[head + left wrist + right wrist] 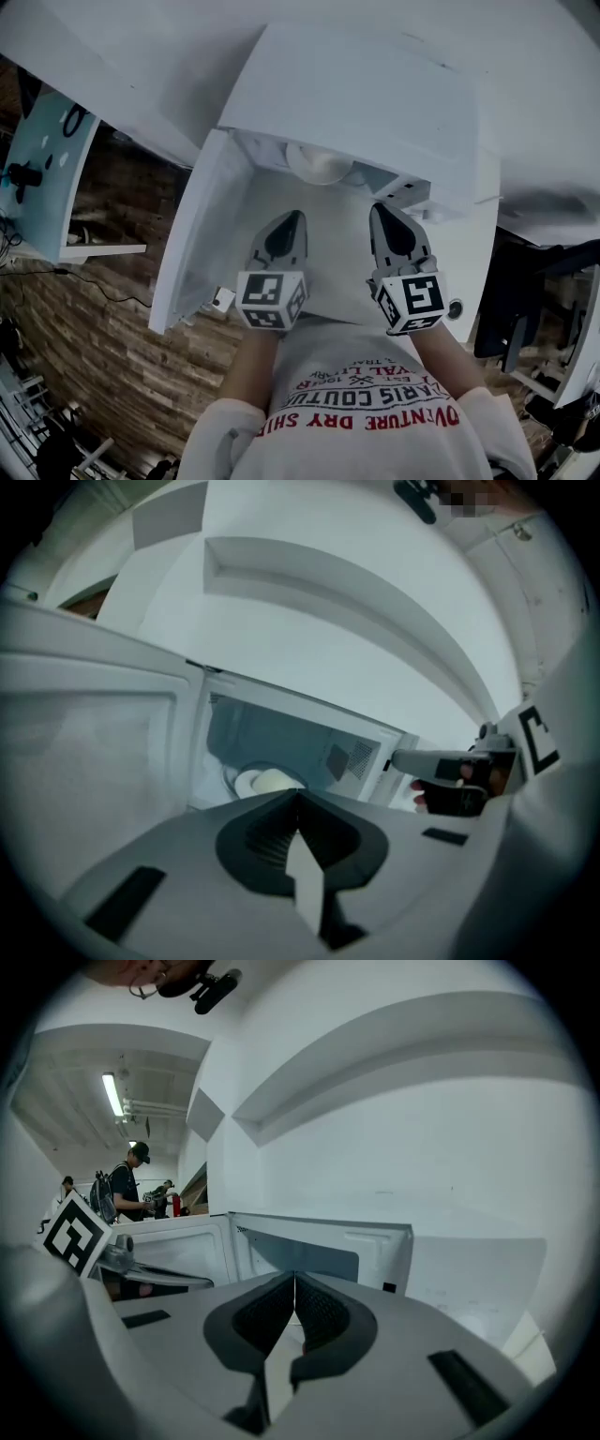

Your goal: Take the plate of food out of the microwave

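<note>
A white microwave (375, 94) stands on a white counter with its door (202, 244) swung open to the left. Inside the cavity sits a pale plate of food (319, 164), which in the left gripper view is the plate (267, 782) just beyond my jaw tips. My left gripper (291, 217) hovers in front of the opening, shut and empty. The right gripper (380, 208) hangs beside it at the opening's right side, also shut with nothing between its jaws. In the right gripper view the microwave's open front (319, 1251) lies straight ahead.
The counter (487, 244) runs on to the right of the microwave. The floor (112, 309) below is wood. A pale blue table (47, 169) stands far left, dark furniture (525, 300) at the right. People (122, 1185) stand in the background.
</note>
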